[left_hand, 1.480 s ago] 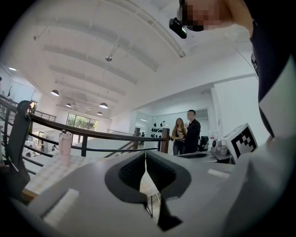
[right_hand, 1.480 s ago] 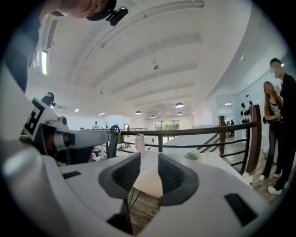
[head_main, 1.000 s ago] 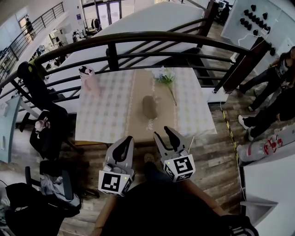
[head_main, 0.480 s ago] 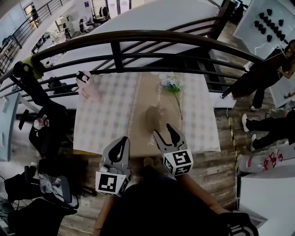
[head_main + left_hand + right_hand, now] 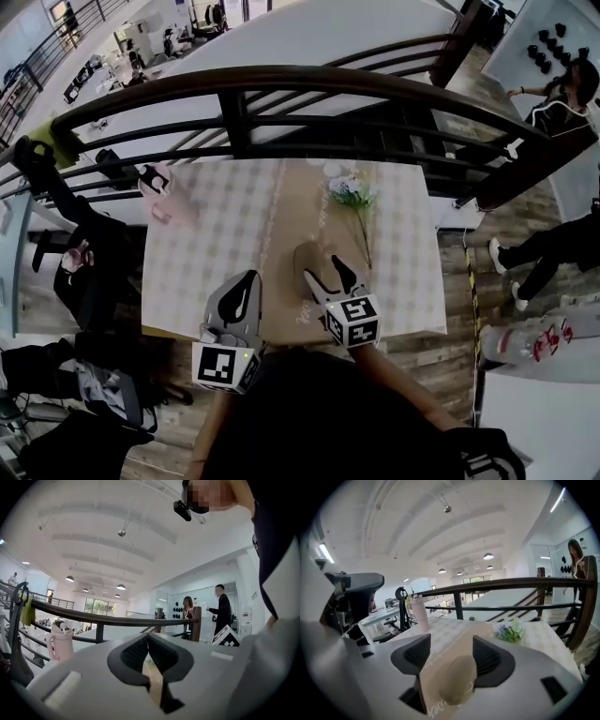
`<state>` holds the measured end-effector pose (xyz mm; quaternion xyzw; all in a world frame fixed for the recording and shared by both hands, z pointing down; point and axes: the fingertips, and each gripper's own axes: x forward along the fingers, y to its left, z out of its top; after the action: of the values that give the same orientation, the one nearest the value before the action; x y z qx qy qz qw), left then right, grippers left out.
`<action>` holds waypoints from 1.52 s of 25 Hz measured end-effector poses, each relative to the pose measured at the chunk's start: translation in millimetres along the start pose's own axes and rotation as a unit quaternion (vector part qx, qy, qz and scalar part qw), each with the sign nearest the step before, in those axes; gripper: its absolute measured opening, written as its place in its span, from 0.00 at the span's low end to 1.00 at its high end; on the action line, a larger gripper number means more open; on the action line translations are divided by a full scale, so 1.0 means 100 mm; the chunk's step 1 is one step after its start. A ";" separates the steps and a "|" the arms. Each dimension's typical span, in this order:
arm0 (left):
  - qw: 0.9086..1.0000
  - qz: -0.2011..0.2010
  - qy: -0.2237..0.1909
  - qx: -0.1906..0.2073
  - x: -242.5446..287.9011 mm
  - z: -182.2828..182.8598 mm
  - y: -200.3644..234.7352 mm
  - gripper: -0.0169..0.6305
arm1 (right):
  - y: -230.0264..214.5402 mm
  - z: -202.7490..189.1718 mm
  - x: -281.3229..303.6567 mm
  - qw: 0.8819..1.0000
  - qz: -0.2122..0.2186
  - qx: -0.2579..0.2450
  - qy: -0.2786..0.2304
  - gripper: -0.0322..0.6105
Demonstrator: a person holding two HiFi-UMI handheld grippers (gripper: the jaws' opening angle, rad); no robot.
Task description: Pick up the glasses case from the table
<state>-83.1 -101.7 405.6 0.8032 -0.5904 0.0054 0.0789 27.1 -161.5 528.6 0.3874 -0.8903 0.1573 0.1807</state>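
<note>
The glasses case [image 5: 304, 257] is a tan-grey oval pouch lying on the brown runner [image 5: 298, 202] down the middle of the table. My right gripper [image 5: 328, 274] hangs just over the case's near end and hides part of it. In the right gripper view the case [image 5: 459, 676] lies lengthwise in the gap of the right gripper [image 5: 451, 654]. The jaws are opening and neither pad presses on the case. My left gripper [image 5: 247, 281] hovers over the table's near edge, left of the case. In its own view the left gripper [image 5: 148, 638] is shut on nothing.
A pink bottle [image 5: 155, 181] stands at the table's far left corner, and a small flower bunch [image 5: 354, 194] lies at the far right of the runner. A dark curved railing [image 5: 281, 80] runs behind the table. Chairs [image 5: 89, 272] stand at the left; people [image 5: 562, 103] stand at the right.
Both grippers moved forward over the table's near edge. The right one dropped towards the case and its jaws spread wider. The left one stayed shut.
</note>
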 end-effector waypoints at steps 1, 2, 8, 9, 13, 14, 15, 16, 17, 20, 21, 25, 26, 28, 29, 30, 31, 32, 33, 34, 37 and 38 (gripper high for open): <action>1.000 -0.001 0.001 0.000 0.06 0.00 0.02 0.05 | -0.04 -0.05 0.06 1.000 0.001 0.005 0.012 0.44; 1.000 -0.003 0.003 0.001 0.12 -0.01 0.04 0.05 | -0.07 -0.10 0.11 1.000 0.003 0.011 0.024 0.45; 1.000 -0.018 0.011 0.003 0.36 -0.02 0.11 0.05 | -0.21 -0.46 0.38 0.992 0.007 0.056 0.110 0.46; 1.000 -0.021 0.010 0.005 0.39 -0.02 0.13 0.05 | -0.22 -0.53 0.42 0.990 0.011 0.064 0.127 0.46; 0.999 -0.034 0.017 0.010 0.49 0.00 0.21 0.05 | -0.18 -0.76 0.53 0.977 0.021 0.084 0.193 0.46; 0.999 -0.040 0.017 0.014 0.51 0.00 0.22 0.05 | -0.18 -0.79 0.54 0.975 0.019 0.088 0.203 0.46; 0.999 -0.045 0.019 0.017 0.53 0.00 0.24 0.05 | -0.18 -0.82 0.55 0.973 0.016 0.093 0.210 0.46; 0.998 -0.048 0.023 0.015 0.55 0.00 0.25 0.05 | -0.18 -0.84 0.57 0.972 0.014 0.097 0.215 0.46; 0.998 -0.051 0.028 0.013 0.56 -0.01 0.27 0.05 | -0.17 -0.86 0.59 0.970 0.013 0.101 0.220 0.46; 0.997 -0.068 0.037 0.016 0.62 -0.09 0.33 0.05 | -0.18 -0.93 0.65 0.965 0.006 0.110 0.236 0.47; 0.996 -0.075 0.042 0.013 0.63 -0.12 0.33 0.05 | -0.18 -0.96 0.67 0.963 0.004 0.114 0.243 0.47; 0.994 -0.090 0.056 0.005 0.67 -0.18 0.36 0.05 | -0.17 -1.04 0.72 0.956 -0.001 0.126 0.263 0.49; 0.994 -0.090 0.058 0.004 0.68 -0.17 0.38 0.05 | -0.17 -1.05 0.73 0.955 -0.004 0.129 0.267 0.50; 0.994 -0.089 0.060 -0.002 0.71 -0.17 0.42 0.05 | -0.18 -1.08 0.76 0.953 -0.007 0.132 0.272 0.52; 0.994 -0.088 0.061 -0.004 0.72 -0.18 0.44 0.05 | -0.19 -1.10 0.77 0.952 -0.009 0.134 0.274 0.53; 0.994 -0.087 0.063 -0.005 0.73 -0.18 0.45 0.05 | -0.20 -1.12 0.78 0.951 -0.014 0.137 0.277 0.53; 0.994 -0.087 0.063 -0.005 0.74 -0.18 0.47 0.05 | -0.22 -1.13 0.78 0.950 -0.019 0.138 0.280 0.54; 0.994 -0.087 0.064 -0.005 0.74 -0.17 0.48 0.05 | -0.23 -1.14 0.79 0.949 -0.023 0.137 0.282 0.55; 0.994 -0.088 0.064 -0.004 0.74 -0.17 0.49 0.05 | -0.24 -1.15 0.79 0.949 -0.028 0.135 0.284 0.55; 0.994 -0.089 0.063 -0.003 0.74 -0.17 0.49 0.05 | -0.25 -1.15 0.80 0.949 -0.031 0.133 0.285 0.56; 0.994 -0.089 0.064 -0.003 0.72 -0.17 0.51 0.05 | -0.26 -1.16 0.81 0.948 -0.038 0.128 0.288 0.57; 0.994 -0.088 0.065 -0.004 0.72 -0.16 0.52 0.05 | -0.26 -1.16 0.81 0.948 -0.038 0.128 0.289 0.58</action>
<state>-109.6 -182.5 435.2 0.8497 -0.5111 0.0480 0.1205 17.9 -180.8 670.9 0.3790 -0.7569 0.3676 0.3852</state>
